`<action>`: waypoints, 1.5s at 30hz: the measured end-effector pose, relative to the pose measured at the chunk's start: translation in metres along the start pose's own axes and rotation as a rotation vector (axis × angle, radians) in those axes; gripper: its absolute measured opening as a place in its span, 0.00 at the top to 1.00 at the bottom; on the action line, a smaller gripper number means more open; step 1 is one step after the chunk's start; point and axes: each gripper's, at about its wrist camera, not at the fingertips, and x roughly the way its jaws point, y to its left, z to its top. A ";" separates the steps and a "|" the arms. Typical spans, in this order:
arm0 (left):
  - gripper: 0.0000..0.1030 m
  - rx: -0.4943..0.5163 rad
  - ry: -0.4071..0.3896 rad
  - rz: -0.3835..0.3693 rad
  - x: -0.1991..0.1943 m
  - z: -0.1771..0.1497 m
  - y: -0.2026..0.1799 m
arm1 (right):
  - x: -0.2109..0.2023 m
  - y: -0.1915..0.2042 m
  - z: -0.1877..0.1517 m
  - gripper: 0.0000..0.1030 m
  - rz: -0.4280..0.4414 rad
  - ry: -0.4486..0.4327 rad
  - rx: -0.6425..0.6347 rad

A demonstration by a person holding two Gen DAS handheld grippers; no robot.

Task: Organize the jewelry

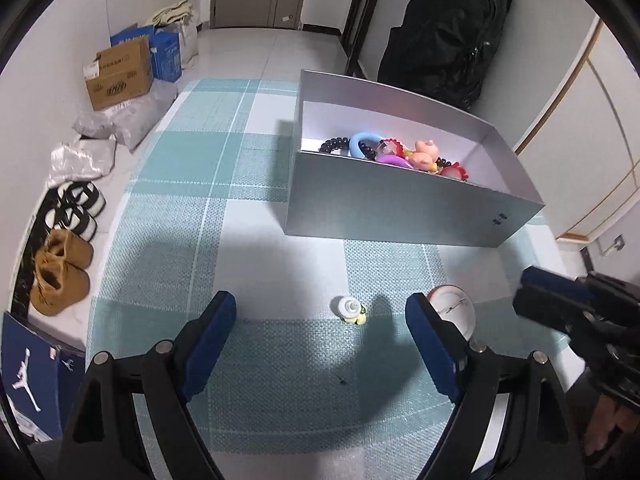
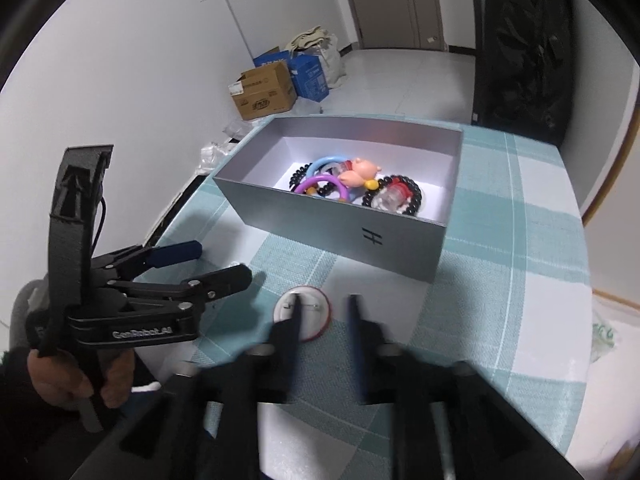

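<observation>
A small white and yellow charm (image 1: 352, 310) lies on the checked tablecloth, ahead of my left gripper (image 1: 320, 312), which is open and empty. A round white pin badge (image 1: 452, 308) with a red rim lies just right of the left gripper's right finger. In the right wrist view the badge (image 2: 316, 320) lies under my right gripper (image 2: 325, 312). That gripper's jaws stand narrowly apart, the left finger over the badge, with no pad pressing on it. The silver box (image 1: 400, 208) holds bead bracelets, coloured rings and pink pig charms (image 2: 356, 172).
The left gripper (image 2: 220, 260) and the hand holding it fill the left of the right wrist view. The right gripper (image 1: 528, 288) enters at the right edge. Cardboard boxes (image 1: 120, 76), shoes (image 1: 60, 276) and bags lie on the floor left of the table. A black backpack (image 1: 448, 32) stands behind the box.
</observation>
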 end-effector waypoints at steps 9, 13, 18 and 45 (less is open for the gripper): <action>0.69 0.141 -0.005 0.051 0.002 -0.001 -0.014 | -0.003 0.001 -0.003 0.60 0.002 -0.004 -0.009; 0.90 0.138 0.008 0.002 0.000 -0.001 -0.010 | -0.001 0.002 -0.005 0.54 -0.003 0.001 -0.017; 0.91 0.120 0.017 -0.041 -0.002 0.001 -0.008 | 0.005 0.003 -0.009 0.50 -0.001 0.018 -0.017; 0.91 -0.089 -0.144 -0.307 -0.057 0.023 0.021 | 0.056 0.044 -0.011 0.47 -0.149 0.076 -0.255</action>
